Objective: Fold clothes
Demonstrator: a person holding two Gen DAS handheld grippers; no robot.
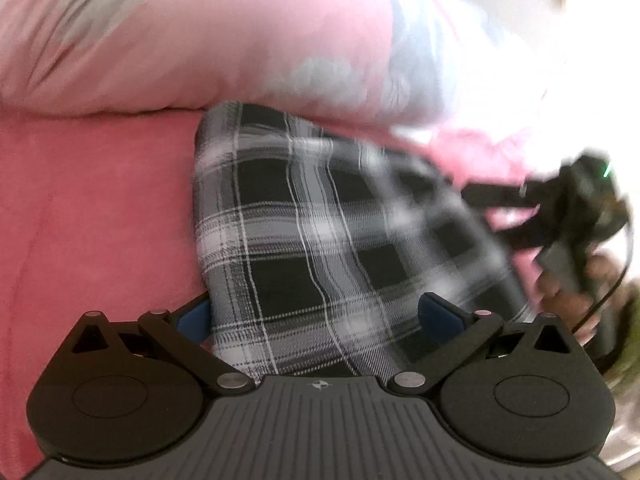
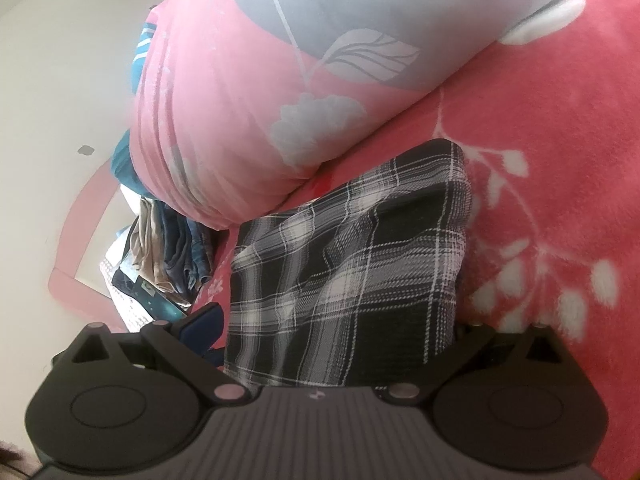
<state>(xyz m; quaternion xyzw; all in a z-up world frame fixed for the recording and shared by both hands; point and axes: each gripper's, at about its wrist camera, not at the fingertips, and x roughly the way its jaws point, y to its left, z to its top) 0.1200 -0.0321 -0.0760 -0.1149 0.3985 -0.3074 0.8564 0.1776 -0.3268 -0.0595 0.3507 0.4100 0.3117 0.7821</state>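
Both spread-jawed grippers, left gripper [image 1: 316,312] and right gripper [image 2: 336,320], straddle a folded plaid garment [image 2: 352,248] on the pink floral bedspread [image 2: 540,120]; keeping edges aligned matters.

Left wrist view is washed out at the upper right by strong daylight — heavy motion blur is seen on the plaid cloth [image 1: 320,240] and pillow [image 1: 200,40]. Right wrist view is sharper and evenly lit — edges are bent by fisheye, corners darkened.
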